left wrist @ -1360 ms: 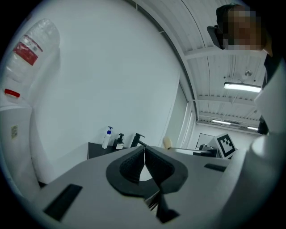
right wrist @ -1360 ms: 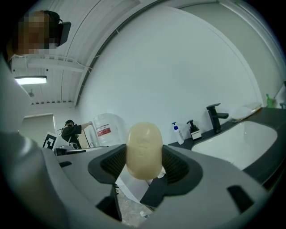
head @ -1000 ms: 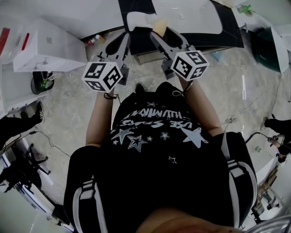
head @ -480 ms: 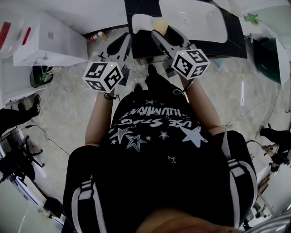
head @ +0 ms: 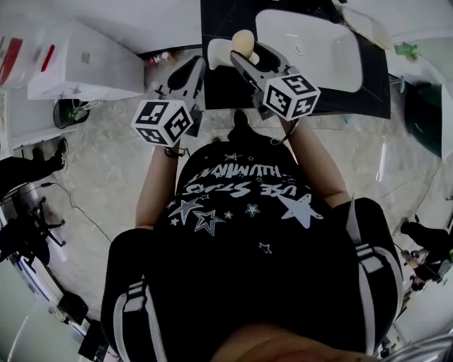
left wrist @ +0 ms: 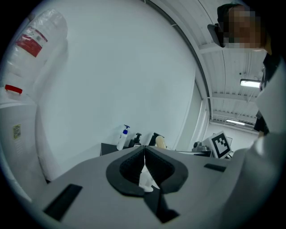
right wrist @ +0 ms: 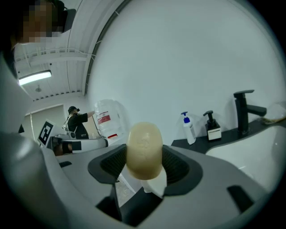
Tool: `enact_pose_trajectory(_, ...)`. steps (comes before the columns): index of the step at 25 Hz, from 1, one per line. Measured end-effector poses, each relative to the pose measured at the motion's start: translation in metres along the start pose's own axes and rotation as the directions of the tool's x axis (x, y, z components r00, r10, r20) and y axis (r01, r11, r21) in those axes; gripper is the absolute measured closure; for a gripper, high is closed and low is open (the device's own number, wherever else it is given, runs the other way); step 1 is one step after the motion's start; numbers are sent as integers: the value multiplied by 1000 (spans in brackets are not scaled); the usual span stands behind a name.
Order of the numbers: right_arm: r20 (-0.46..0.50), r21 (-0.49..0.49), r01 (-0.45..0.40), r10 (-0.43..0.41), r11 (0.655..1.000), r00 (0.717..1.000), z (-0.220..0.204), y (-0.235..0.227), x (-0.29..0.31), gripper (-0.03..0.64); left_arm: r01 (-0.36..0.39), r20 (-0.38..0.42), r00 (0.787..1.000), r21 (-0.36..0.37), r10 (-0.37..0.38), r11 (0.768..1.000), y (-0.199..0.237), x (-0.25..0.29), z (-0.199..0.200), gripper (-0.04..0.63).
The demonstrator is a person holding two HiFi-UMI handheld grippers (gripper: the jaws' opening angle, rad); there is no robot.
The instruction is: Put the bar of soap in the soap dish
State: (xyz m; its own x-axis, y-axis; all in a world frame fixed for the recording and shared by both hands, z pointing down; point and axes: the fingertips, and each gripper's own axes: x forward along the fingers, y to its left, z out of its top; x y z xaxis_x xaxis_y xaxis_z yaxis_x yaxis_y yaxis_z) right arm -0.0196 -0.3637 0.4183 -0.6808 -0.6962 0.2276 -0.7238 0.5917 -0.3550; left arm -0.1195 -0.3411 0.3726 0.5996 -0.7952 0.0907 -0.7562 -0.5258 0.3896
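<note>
A pale oval bar of soap [right wrist: 144, 150] stands upright between the jaws of my right gripper [right wrist: 144, 157], which is shut on it. In the head view the soap [head: 243, 41] hangs by the right end of the white soap dish [head: 218, 54] on the black counter [head: 216, 18]; whether they touch I cannot tell. A white piece, probably the dish [right wrist: 155, 183], shows just under the soap. My left gripper [head: 196, 67] is at the counter's front edge left of the dish, its jaws [left wrist: 145, 151] shut with nothing held.
A white basin [head: 311, 49] is set in the counter right of the dish, with a black tap [right wrist: 245, 111] behind it. Two pump bottles [right wrist: 188, 128] [right wrist: 212, 127] stand against the wall. A white cabinet [head: 85, 67] stands to the left on the marble floor.
The head view has moved in over the counter, so dish and basin lie lower in it. The right gripper still holds the soap, now by the dish's right end. The left gripper stays shut.
</note>
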Motion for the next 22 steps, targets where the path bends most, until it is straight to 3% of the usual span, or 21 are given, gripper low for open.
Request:
enact_pose_trajectory(13,-185,-129,-186,160,974,969,-22,-38,44,362,-156,-28,987,-22,155,988,27,46,-20,583)
enact_pose_trajectory(22,-356,-324,-362,242,874,903,-46,-29,58,362,-237,-46,971,-40,235,971,36,52,-36,583)
